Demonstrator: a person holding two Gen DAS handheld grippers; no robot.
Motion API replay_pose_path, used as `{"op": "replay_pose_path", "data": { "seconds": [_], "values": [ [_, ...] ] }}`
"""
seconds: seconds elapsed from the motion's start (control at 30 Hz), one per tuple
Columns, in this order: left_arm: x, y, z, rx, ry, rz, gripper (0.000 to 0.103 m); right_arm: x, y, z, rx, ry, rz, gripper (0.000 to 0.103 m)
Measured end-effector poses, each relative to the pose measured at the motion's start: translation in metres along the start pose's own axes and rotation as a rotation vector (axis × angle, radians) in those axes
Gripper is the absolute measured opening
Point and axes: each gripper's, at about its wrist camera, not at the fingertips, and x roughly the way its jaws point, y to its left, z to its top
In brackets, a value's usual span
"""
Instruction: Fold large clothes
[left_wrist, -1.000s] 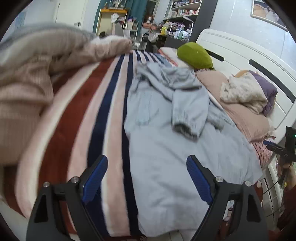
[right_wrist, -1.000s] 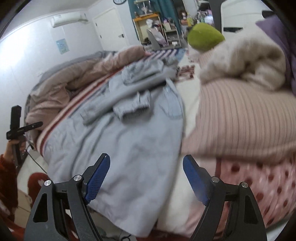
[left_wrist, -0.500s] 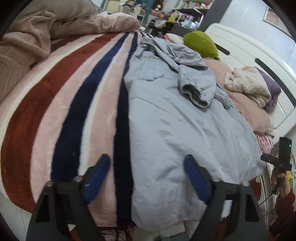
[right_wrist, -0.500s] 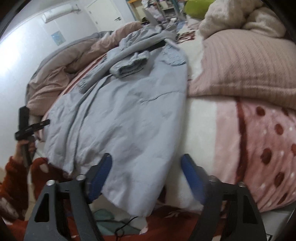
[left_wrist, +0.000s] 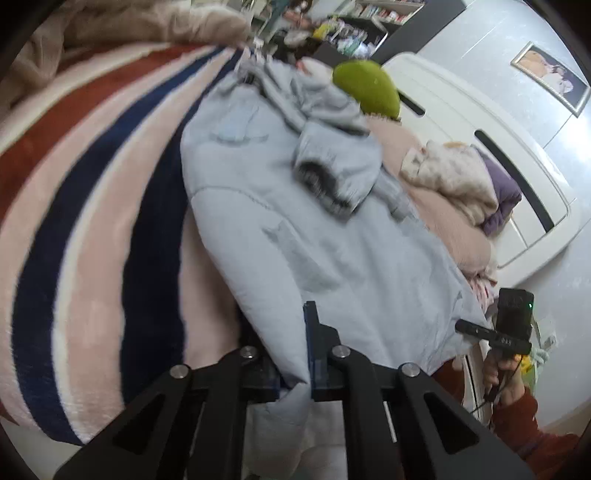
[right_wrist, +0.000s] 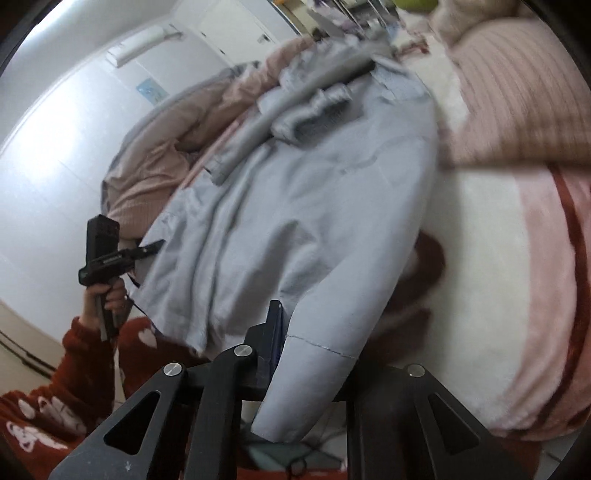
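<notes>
— Two corners pinched, as far as I can see: the pale blue-grey jacket (left_wrist: 332, 236) lies spread along the bed, hem toward us, and each tool has a bottom corner of it.

— How are the grippers holding?

— Left gripper (left_wrist: 293, 373) has its jaws narrowed on a fold of the hem, cloth bunched between the blue pads. Right gripper (right_wrist: 295, 354) is clamped on the opposite hem corner, which droops past the jaws in a soft tongue.

— So it's limp stuff.

— I'd say so. It looks thin, light and floppy; it sags wherever it isn't supported and creases easily. Not fragile. The surface seems smooth, so a shallow pinch might slip; a deeper bite into the stitched hem should hold better.

— And the sleeves?

— One sleeve (left_wrist: 336, 173) is thrown across the chest with its dark-lined cuff showing, the hood end crumpled beyond. Loose parts like that will likely slide when the hem is lifted over.

— What's it resting on?

— A fleecy striped blanket (left_wrist: 96, 192), red, pink and navy, which probably grips the cloth a bit. Beside it sits a pink ribbed pillow (right_wrist: 517, 103), with a green cushion (left_wrist: 365, 88) near the white headboard (left_wrist: 480, 155) and a rumpled duvet (right_wrist: 155, 155) on the far side.
</notes>
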Motion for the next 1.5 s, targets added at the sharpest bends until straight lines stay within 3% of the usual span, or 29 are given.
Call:
{"op": "replay_pose_path", "data": {
  "seconds": [0.1, 0.4, 0.67, 1.0, 1.13, 1.27, 1.5],
  "values": [
    [-0.016, -0.019, 0.009, 0.031, -0.064, -0.024, 0.003, -0.018, 0.025, 0.011, -0.033, -0.094, 0.061, 0.003],
    [-0.076, -0.082, 0.052, 0.133, -0.268, -0.076, 0.002, -0.082, 0.093, 0.048, -0.159, -0.309, 0.127, 0.002],
    [-0.136, -0.109, 0.052, 0.207, -0.396, -0.102, 0.002, -0.127, 0.122, 0.053, -0.23, -0.394, 0.166, 0.002],
    [-0.236, -0.139, 0.012, 0.27, -0.526, -0.128, 0.002, -0.194, 0.194, 0.025, -0.353, -0.449, 0.138, 0.002],
    [-0.264, -0.141, 0.014, 0.289, -0.574, -0.072, 0.002, -0.213, 0.215, 0.034, -0.406, -0.474, 0.104, 0.001],
    [-0.264, -0.125, 0.046, 0.263, -0.565, 0.001, 0.002, -0.206, 0.213, 0.069, -0.414, -0.469, 0.04, 0.001],
    [-0.21, -0.081, 0.15, 0.209, -0.478, 0.103, 0.003, -0.154, 0.172, 0.171, -0.355, -0.43, -0.076, 0.001]
  ]
}}
